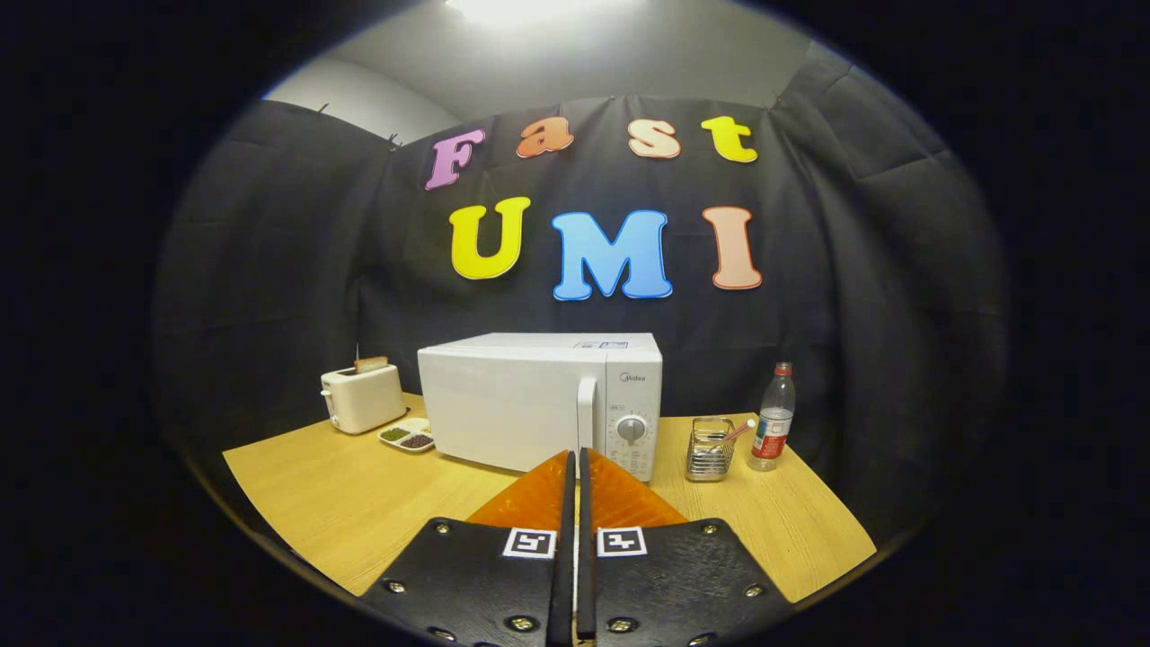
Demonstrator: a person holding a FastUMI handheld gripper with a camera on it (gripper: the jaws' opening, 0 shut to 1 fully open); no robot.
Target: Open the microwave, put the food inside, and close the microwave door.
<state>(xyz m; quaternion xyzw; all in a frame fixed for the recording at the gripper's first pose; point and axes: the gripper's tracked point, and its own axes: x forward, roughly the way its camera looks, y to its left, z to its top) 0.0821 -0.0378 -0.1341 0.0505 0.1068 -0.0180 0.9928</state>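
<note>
The gripper (576, 467) is held closed on nothing, fingers pressed together. The microwave (539, 404) stands straight ahead beyond them, door shut. Its upright handle (587, 415) is lined up just above the fingertips, beside the dial (632, 429). Bare table (341, 503) is left open for the approach; the basket (710, 449) stands rightward.

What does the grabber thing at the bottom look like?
The gripper has two flat black plates with a grainy texture, fastened with shiny round screws. Each plate carries a small square black-and-white marker near the middle. Ahead of the plates, two long wedge-shaped fingers taper to a point, the jaws closed together.
</note>
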